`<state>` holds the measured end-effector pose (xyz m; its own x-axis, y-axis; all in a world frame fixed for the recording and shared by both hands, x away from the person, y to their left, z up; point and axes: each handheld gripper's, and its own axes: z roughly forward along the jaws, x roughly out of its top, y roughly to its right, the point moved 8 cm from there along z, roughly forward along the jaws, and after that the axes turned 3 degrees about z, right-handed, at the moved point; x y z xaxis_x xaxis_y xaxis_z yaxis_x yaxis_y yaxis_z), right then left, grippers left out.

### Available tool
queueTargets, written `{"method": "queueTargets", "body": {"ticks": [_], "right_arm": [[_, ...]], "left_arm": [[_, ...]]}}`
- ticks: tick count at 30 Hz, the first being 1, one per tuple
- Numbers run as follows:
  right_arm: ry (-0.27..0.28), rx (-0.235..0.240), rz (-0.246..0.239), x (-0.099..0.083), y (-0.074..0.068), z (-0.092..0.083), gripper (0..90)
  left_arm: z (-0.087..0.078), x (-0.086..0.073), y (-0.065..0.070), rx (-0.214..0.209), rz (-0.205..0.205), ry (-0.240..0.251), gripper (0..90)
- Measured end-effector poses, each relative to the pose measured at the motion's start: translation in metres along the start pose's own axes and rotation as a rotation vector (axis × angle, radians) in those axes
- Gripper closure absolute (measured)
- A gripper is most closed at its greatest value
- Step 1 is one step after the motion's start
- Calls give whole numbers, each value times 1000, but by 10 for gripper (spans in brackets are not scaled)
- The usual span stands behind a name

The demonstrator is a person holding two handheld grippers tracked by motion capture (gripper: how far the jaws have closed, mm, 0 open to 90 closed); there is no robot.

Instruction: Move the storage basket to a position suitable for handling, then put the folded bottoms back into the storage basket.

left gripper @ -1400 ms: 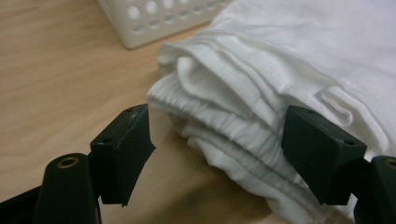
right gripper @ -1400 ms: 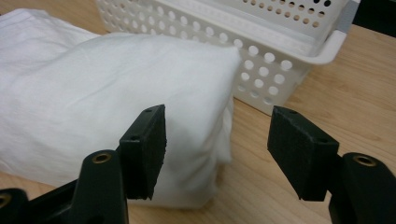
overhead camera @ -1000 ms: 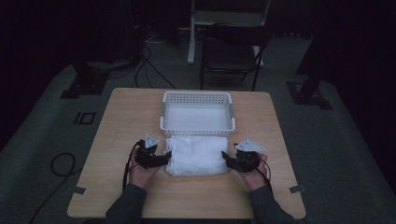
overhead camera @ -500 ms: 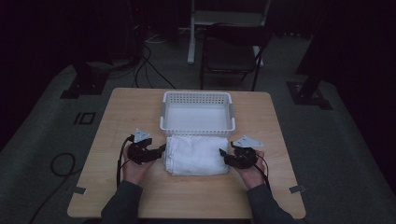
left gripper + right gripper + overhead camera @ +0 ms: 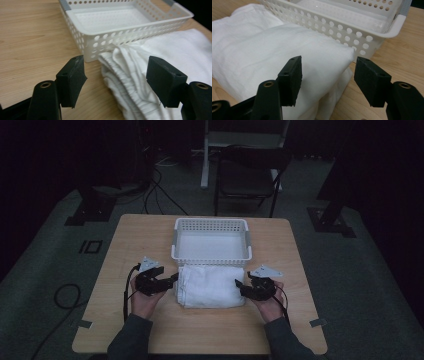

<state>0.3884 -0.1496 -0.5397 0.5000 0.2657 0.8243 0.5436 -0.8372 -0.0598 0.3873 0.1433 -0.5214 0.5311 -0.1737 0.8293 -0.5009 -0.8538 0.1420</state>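
white folded cloth (image 5: 211, 285) lies flat on the wooden table (image 5: 125, 250), its far edge touching the white perforated basket (image 5: 211, 225), likely so it can be lifted straight in. the left gripper (image 5: 172, 279) sits at the cloth's left edge, jaws apart, the gathered hem (image 5: 125, 75) between them but unpressed. the right gripper (image 5: 239, 286) sits at the opposite edge, jaws apart around the folded corner (image 5: 332, 60), not clamped either. one gripper at each end suggests a two-handed lift that keeps the fold intact.

High cam looks fwd/down, far; both tool cams low, close, sharing cloth (image 5: 210, 285) & basket (image 5: 212, 254).
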Motion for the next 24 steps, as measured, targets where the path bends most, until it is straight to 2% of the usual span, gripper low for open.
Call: {"method": "queueTargets", "body": {"ticks": [8,13,21,24], "right_arm": [[-5,17,42,7,-2,-2,307],[-32,17,69,5,-3,5,234],[-108,-1,56,-6,-3,17,141],[-130,-4,51,-11,-4,21,131]], "left_arm": [[3,3,9,-41,-7,-2,289],[14,-1,11,-60,-29,-32,246],[32,-19,12,-67,-22,-107,210],[34,-22,14,-78,-26,-109,208]]}}
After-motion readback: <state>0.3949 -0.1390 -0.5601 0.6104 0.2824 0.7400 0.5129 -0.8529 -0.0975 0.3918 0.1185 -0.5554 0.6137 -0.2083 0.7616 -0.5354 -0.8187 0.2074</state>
